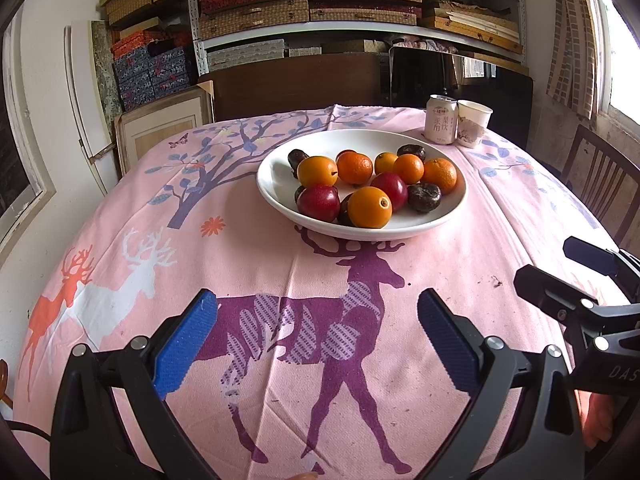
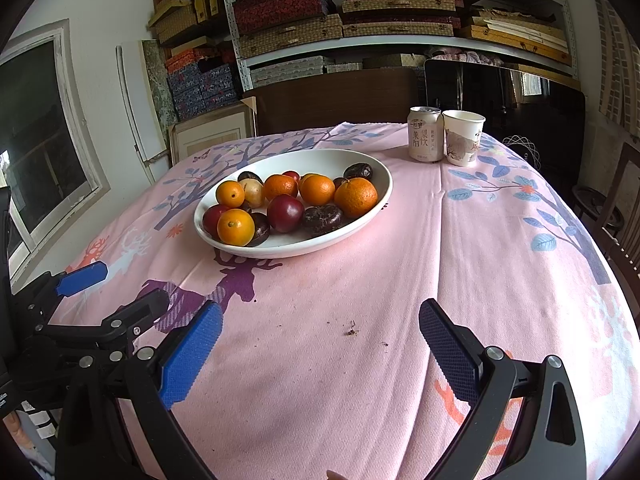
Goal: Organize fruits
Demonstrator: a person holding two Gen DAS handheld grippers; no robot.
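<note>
A white bowl (image 1: pixel 280 184) stands mid-table, also in the right wrist view (image 2: pixel 376 168). It holds several fruits: oranges (image 1: pixel 369 207) (image 2: pixel 355 197), red plums (image 1: pixel 318 203) (image 2: pixel 285 207) and dark wrinkled fruits (image 1: pixel 424 197) (image 2: pixel 322 218). My left gripper (image 1: pixel 318 336) is open and empty, low over the pink tablecloth, short of the bowl. My right gripper (image 2: pixel 320 344) is open and empty, to the right of the left one and also short of the bowl. The right gripper shows in the left wrist view (image 1: pixel 560 268); the left gripper shows in the right wrist view (image 2: pixel 120 284).
A drink can (image 1: pixel 440 119) (image 2: pixel 425 133) and a paper cup (image 1: pixel 474 123) (image 2: pixel 463 137) stand at the far right of the table. A wooden chair (image 1: pixel 600 184) is at the right edge. Shelves with boxes (image 1: pixel 320 8) are behind the table.
</note>
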